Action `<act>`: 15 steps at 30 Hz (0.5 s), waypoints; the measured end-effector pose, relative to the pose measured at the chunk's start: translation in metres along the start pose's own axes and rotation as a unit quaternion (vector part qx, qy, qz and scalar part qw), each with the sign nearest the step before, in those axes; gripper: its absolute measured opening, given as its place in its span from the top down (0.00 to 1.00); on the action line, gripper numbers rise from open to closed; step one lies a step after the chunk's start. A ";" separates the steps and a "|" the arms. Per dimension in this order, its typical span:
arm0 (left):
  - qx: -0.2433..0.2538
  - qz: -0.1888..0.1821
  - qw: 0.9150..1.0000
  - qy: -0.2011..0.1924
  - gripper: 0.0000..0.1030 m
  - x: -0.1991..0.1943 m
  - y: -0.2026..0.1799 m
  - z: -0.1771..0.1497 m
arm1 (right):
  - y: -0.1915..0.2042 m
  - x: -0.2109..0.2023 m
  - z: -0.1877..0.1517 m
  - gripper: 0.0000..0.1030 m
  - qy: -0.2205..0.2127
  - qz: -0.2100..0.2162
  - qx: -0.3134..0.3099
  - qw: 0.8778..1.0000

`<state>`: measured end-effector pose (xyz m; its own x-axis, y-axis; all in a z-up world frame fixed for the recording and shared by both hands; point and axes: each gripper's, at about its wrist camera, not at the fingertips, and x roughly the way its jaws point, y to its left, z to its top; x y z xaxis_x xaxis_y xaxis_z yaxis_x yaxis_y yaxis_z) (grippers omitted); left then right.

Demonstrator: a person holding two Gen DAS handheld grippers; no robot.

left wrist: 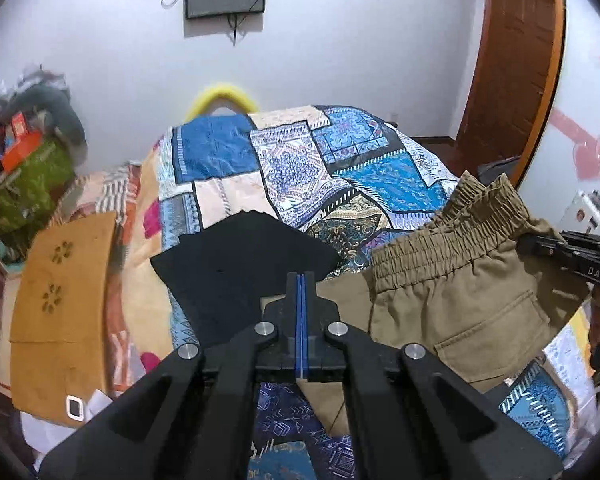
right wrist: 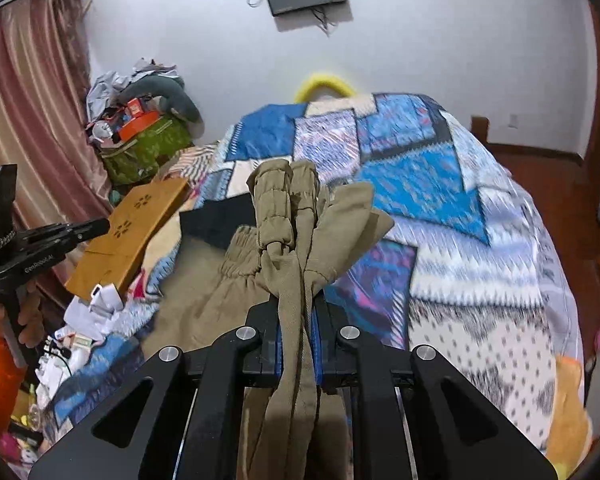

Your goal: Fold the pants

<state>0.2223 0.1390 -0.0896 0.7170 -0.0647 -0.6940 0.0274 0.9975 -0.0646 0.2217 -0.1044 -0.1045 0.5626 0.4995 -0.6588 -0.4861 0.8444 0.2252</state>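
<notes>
Over the patchwork bed [left wrist: 236, 184] the pants [left wrist: 452, 280] hang lifted, waistband running from the left gripper [left wrist: 302, 280], jaws pressed together seemingly on an edge, across to the right gripper [right wrist: 298, 308], clamped on bunched waistband.

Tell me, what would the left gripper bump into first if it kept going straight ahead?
Probably the black cloth lying on the bed. The left gripper is shut and its tips point right at the cloth's near edge. The tan pants sit just to its right, so it might brush them; depth is hard to judge.
</notes>
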 end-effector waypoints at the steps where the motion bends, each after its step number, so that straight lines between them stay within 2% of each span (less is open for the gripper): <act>1: -0.009 -0.007 1.000 0.012 0.99 0.006 0.007 0.000 | 0.000 0.002 0.001 0.91 0.002 0.001 -0.002 1.000; 2: -0.021 -0.008 0.999 0.025 0.96 0.015 0.014 -0.001 | 0.001 0.005 0.001 0.91 0.004 0.001 -0.005 1.000; 4: -0.037 -0.014 0.997 0.059 0.81 0.037 0.024 -0.009 | -0.001 0.011 -0.001 0.91 0.011 -0.003 -0.006 1.000; 6: -0.051 -0.019 0.995 0.085 0.45 0.057 0.029 -0.020 | -0.006 0.016 -0.006 0.91 0.020 -0.009 -0.004 1.000; 8: -0.067 -0.021 0.991 0.110 0.34 0.082 0.033 -0.035 | -0.011 0.018 -0.010 0.91 0.028 -0.011 0.004 1.000; 10: -0.080 -0.030 0.986 0.141 0.33 0.104 0.034 -0.046 | -0.018 0.021 -0.014 0.91 0.037 -0.012 0.011 0.999; 14: -0.135 -0.078 0.965 0.213 0.34 0.147 0.040 -0.062 | -0.028 0.027 -0.021 0.91 0.054 -0.016 0.017 0.998; 15: -0.144 -0.093 0.960 0.219 0.37 0.155 0.041 -0.065 | -0.031 0.029 -0.023 0.91 0.057 -0.015 0.020 0.998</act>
<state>0.2896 0.1676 -0.2462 0.3544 -0.3102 -0.8821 -0.1126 0.9224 -0.3696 0.2379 -0.1203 -0.1469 0.4963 0.4504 -0.7422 -0.4420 0.8669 0.2305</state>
